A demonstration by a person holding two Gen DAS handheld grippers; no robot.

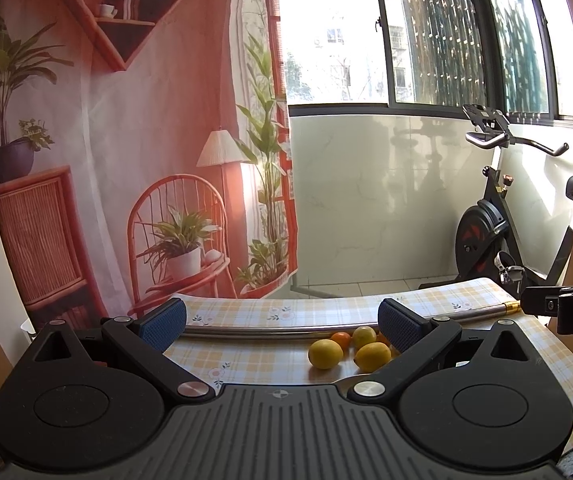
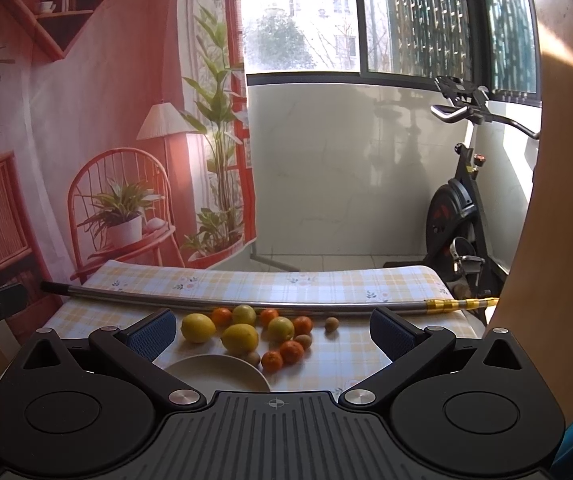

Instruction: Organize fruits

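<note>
Fruits clustered on table, behind plate, before pole.

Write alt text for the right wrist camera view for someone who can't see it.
An open claw hovers over a checked tablecloth where lemons, small oranges and kiwis lie loose beside an empty white plate. A metal pole lies across the table behind the fruit.
</note>
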